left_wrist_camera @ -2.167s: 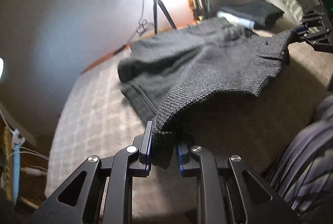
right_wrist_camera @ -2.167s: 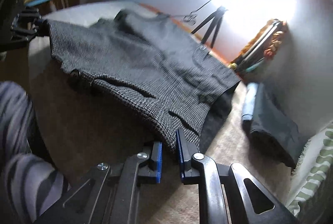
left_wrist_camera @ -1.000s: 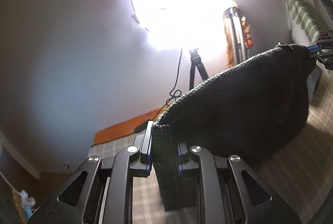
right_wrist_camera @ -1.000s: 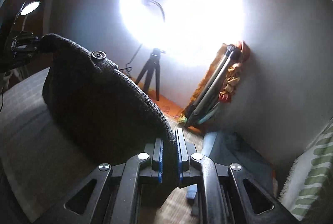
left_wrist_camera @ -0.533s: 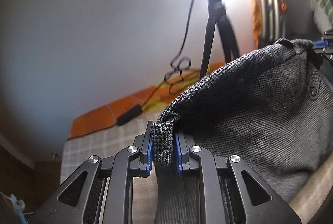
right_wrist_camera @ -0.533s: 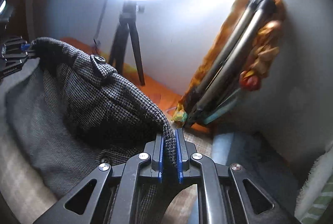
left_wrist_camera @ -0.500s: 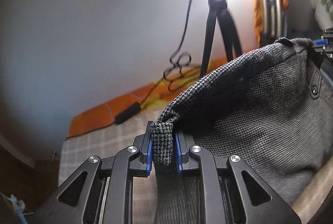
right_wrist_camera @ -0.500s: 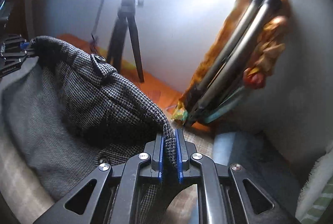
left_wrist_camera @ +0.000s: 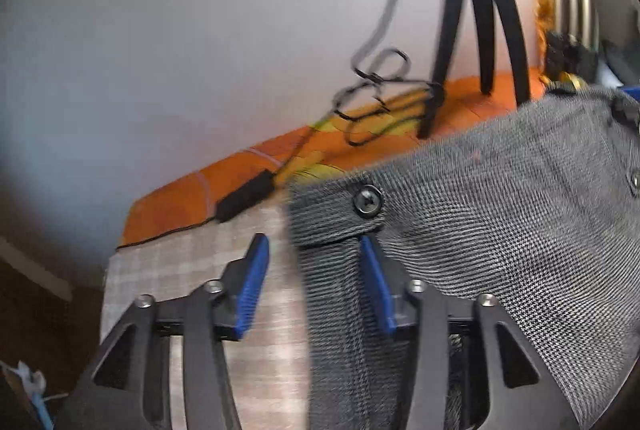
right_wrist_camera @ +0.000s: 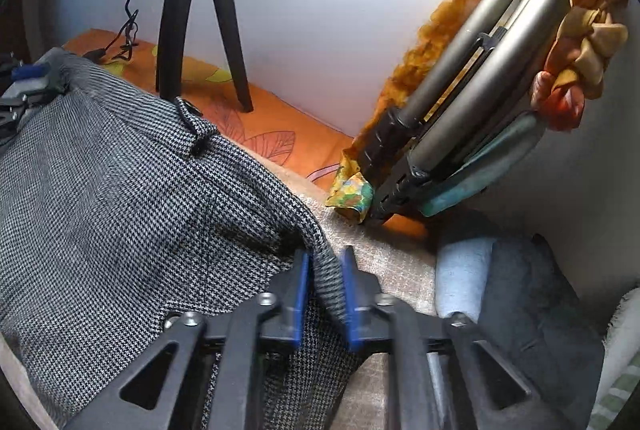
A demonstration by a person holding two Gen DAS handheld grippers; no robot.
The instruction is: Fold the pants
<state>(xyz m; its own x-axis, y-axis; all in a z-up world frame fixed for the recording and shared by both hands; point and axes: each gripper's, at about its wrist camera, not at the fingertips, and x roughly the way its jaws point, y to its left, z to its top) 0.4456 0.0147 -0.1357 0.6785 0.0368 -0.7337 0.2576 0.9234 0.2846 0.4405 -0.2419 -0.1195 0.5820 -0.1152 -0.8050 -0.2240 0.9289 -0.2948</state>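
Note:
The grey houndstooth pants (left_wrist_camera: pixel 500 230) lie folded over on the checked bed cover, waistband toward the wall. A waistband button (left_wrist_camera: pixel 367 201) shows just beyond my left gripper (left_wrist_camera: pixel 312 286), which is open, its blue pads wide apart; the cloth edge lies between them, loose. In the right wrist view the pants (right_wrist_camera: pixel 120 198) fill the left half. My right gripper (right_wrist_camera: pixel 323 294) has its jaws slightly apart around the waistband corner, which still lies between the pads. The left gripper also shows at the far left of the right wrist view (right_wrist_camera: pixel 24 86).
A black tripod (right_wrist_camera: pixel 200 10) stands on an orange leaf-print cloth (right_wrist_camera: pixel 272 134) along the white wall, with a cable and black adapter (left_wrist_camera: pixel 244 198). A folded metal stand with coloured fabric (right_wrist_camera: pixel 480 90) leans at right. Dark folded clothes (right_wrist_camera: pixel 528 302) lie at right.
Both grippers carried the waistband up and over toward the wall and lowered it. The left gripper has opened wide and released the cloth; the right gripper's jaws have loosened.

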